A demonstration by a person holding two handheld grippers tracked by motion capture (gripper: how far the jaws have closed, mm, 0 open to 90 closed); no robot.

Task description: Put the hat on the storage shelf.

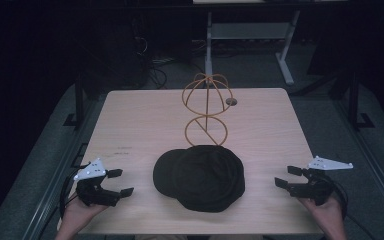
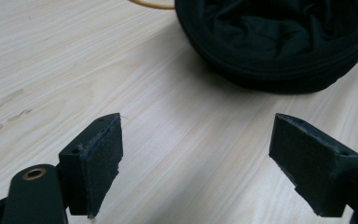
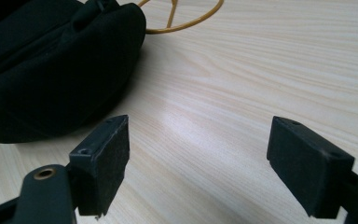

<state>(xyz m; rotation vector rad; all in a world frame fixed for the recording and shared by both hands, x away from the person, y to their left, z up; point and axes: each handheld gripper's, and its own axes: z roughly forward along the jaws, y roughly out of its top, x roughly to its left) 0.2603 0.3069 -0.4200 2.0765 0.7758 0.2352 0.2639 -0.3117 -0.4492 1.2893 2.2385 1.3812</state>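
A black cap (image 1: 200,177) lies flat on the pale wooden table (image 1: 130,125), near its front middle. Behind it stands a yellow wire hat stand (image 1: 206,110) with a domed top and a ring base. My left gripper (image 1: 120,183) rests low at the front left, open and empty, jaws pointing right toward the cap. On the front right my right gripper (image 1: 288,177) is open and empty too, pointing left at the cap. The left gripper view has the cap (image 2: 279,42) ahead of the jaws; the right gripper view has the cap (image 3: 51,65) and the stand's ring (image 3: 186,23).
A small dark round mark (image 1: 231,101) sits on the table near the back right of the stand. Beyond the table's far edge are a dark floor, cables and a white desk frame (image 1: 250,35). Bare tabletop lies on both sides of the cap.
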